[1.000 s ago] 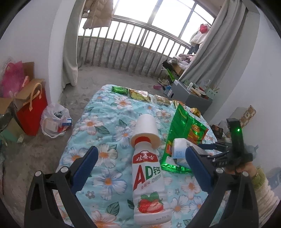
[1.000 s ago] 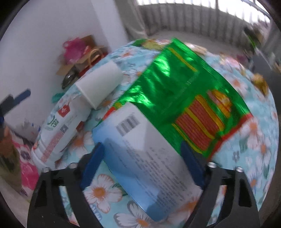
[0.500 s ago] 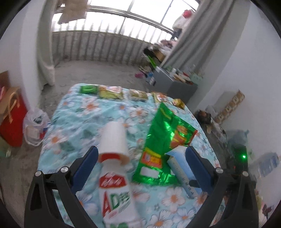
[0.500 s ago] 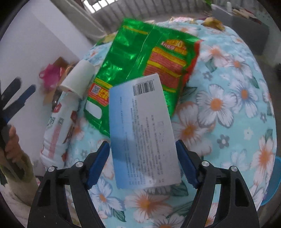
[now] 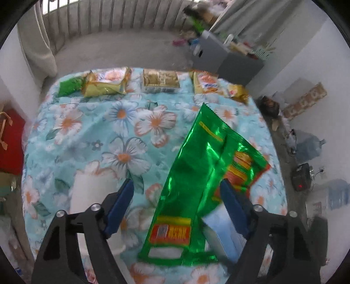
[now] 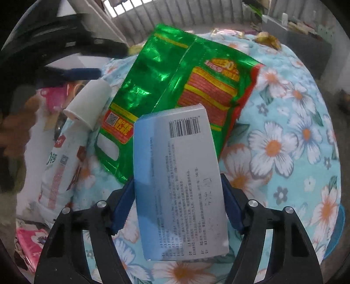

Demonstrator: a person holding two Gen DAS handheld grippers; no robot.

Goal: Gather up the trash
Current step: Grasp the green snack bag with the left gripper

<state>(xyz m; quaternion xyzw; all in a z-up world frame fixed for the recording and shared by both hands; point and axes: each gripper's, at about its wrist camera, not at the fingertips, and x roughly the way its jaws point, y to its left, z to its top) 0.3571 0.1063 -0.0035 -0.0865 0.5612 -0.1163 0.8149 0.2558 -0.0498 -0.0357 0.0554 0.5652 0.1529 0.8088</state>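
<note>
Raised box [image 6: 178,181] w/ right gripper [image 6: 178,205], barcode end away.

A home, prob. a bedroom w/ an enclosed balcony. Bed w/ a blue floral sheet [image 5: 91,139] fills the middle; 1 row of snack packets [image 5: 160,82] lies along its far edge. Behind it: bare concrete floor [image 5: 122,50], barred window railing [image 5: 113,15], grey curtains [image 5: 37,50] at the sides. White walls. Grey cabinet [image 5: 227,59] w/ clutter on top, water jugs [image 5: 309,147] on the floor at right, red bag [image 5: 11,142] at left. Blurry, so small items are unclear.
</note>
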